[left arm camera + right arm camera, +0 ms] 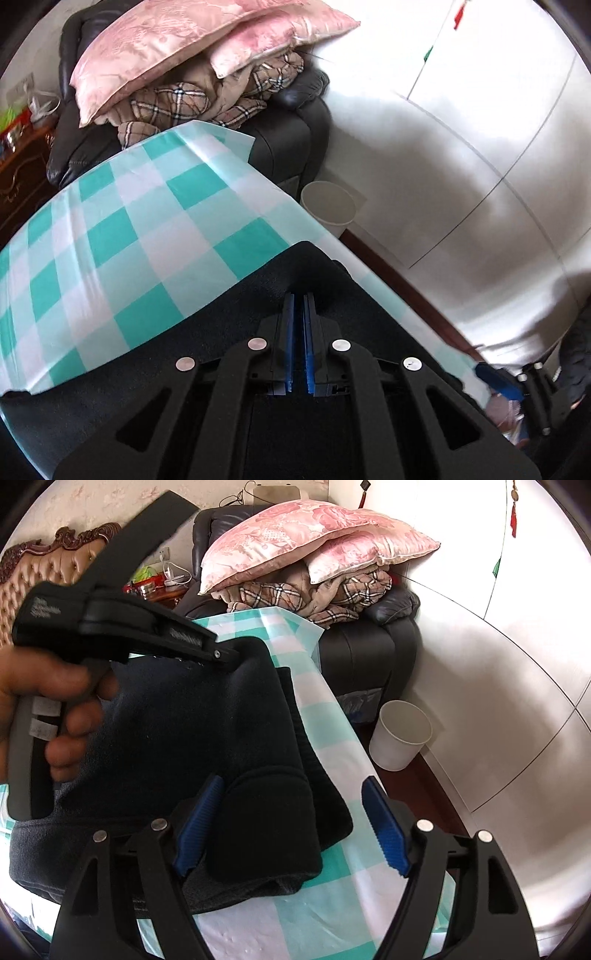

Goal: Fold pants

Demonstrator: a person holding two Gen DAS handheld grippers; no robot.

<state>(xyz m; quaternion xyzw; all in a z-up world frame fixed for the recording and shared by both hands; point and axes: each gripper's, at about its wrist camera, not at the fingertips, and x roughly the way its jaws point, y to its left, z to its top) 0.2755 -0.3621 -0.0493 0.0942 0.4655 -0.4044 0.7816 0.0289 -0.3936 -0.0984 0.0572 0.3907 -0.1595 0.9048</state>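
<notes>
Dark navy pants (207, 738) lie bunched in thick folds on the teal-and-white checked tablecloth (332, 867); in the left wrist view the pants (236, 317) spread under the gripper. My left gripper (299, 299) has its blue pads nearly together over the dark fabric; whether cloth is pinched between them is unclear. It also shows in the right wrist view (225, 657), held by a hand over the pants' far edge. My right gripper (291, 786) is open, its pads straddling a folded end of the pants.
A dark leather armchair (369, 653) behind the table carries pink pillows (295, 535) and a plaid blanket (332, 590). A white waste bin (400, 734) stands on the floor by the table's right edge. White wardrobe doors (461, 147) fill the right.
</notes>
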